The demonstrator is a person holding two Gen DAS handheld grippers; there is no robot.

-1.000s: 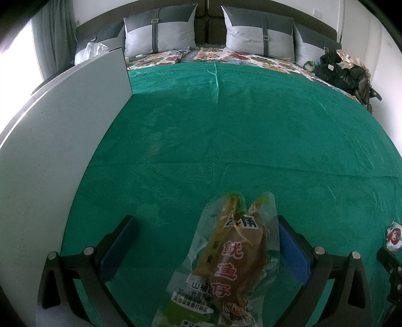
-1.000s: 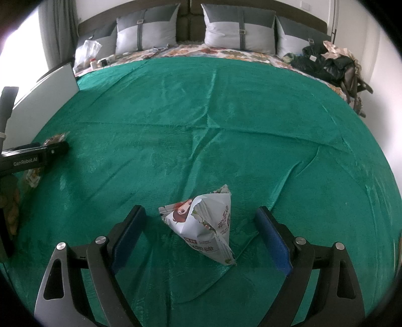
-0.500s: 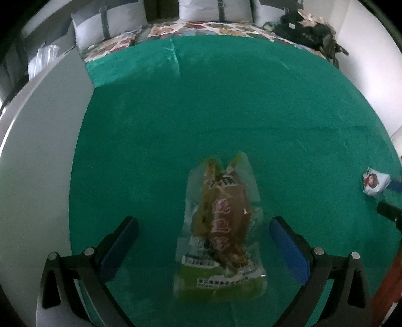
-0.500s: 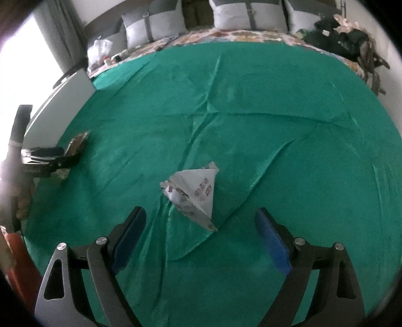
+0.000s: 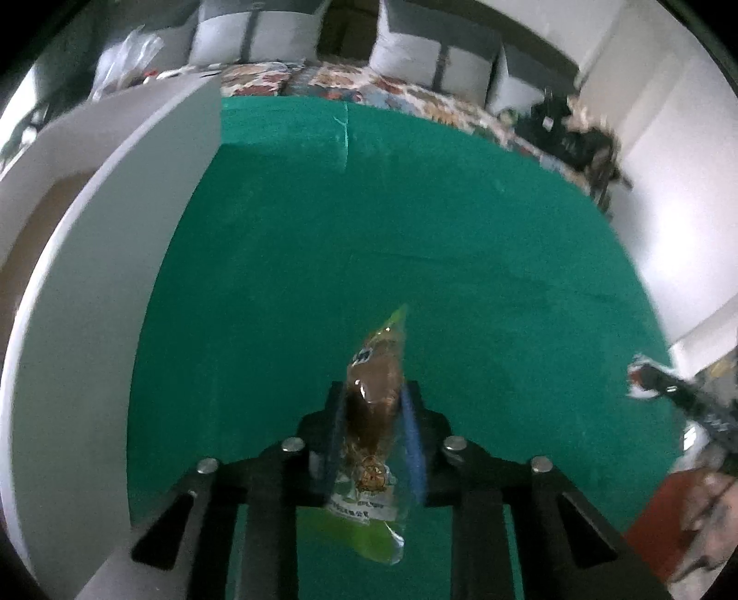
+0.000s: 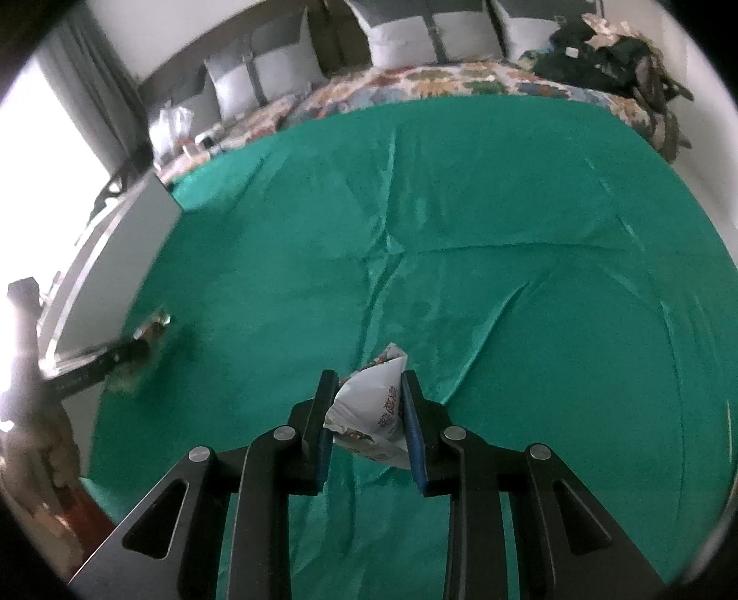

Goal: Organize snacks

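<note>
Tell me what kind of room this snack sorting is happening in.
A bedroom, most likely. The work surface is a bed covered by a green blanket, with grey pillows propped against a dark headboard, and a floral sheet showing beyond the blanket's far edge.

Each gripper is a black frame of flat, angular links with triangular cut-outs near its base. On the left gripper (image 5: 374, 406) four round silver screws sit in a row across the linkage, two on either side of the fingers. The right gripper (image 6: 367, 397) has the same four silver screws. The inner faces of the fingers (image 6: 412, 429) carry long blue pads, set on black backing.
</note>
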